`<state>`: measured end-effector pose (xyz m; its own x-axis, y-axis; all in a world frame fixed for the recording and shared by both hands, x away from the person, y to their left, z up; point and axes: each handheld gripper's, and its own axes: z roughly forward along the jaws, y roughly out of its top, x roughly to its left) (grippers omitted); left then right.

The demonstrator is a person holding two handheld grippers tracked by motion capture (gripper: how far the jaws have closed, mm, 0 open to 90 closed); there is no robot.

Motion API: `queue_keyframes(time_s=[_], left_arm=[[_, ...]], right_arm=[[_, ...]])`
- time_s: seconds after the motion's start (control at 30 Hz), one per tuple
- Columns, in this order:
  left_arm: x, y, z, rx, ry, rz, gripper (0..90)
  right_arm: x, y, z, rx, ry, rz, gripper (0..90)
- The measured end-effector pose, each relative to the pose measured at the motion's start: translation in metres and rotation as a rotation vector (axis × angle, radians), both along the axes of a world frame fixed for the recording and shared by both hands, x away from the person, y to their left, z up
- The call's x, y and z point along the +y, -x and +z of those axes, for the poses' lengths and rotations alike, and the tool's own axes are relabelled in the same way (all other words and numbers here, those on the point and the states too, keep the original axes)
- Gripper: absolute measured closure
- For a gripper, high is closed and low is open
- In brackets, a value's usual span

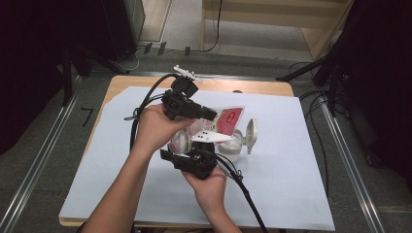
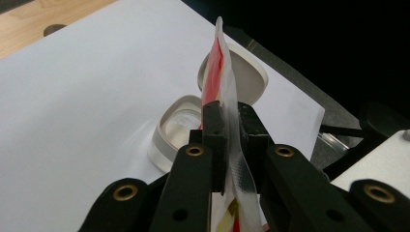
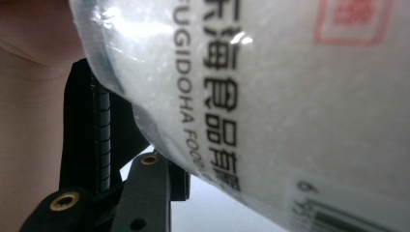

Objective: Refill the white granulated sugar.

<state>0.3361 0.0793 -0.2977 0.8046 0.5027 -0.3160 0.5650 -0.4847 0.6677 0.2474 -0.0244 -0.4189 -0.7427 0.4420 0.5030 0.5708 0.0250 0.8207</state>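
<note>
Clear plastic with red print, a sealed pouch of white grains point(image 2: 223, 92) stands edge-up in our left gripper point(image 2: 231, 126), whose black jaws are clamped on its flat seam above the white sheet point(image 1: 272, 184) covering the table. Just beyond it sits a round clear container point(image 2: 180, 126) with its white hinged lid point(image 2: 249, 72) flipped open. Our right gripper point(image 1: 171, 156) holds the pouch's bulging body between its jaws, one ribbed pad against the film.
</note>
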Motion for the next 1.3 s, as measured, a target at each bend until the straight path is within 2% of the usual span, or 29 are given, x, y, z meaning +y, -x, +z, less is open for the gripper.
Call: queue_keyframes(time_s=[0.83,1.1,1.3], left_arm=[[-0.0017,0.0006,-0.0004,0.002,-0.002,0.004,86.2],[-0.002,0.0011,-0.0004,0.001,0.005,0.004,86.8],[-0.0025,0.0012,-0.0004,-0.001,0.006,0.002,86.5]], right_arm=[[-0.0007,-0.0001,-0.0007,0.001,-0.005,-0.002,62.1],[0.0006,0.0023,0.0,-0.035,0.028,-0.016,60.1],[0.0009,0.0027,0.0006,-0.032,0.037,-0.017,62.5]])
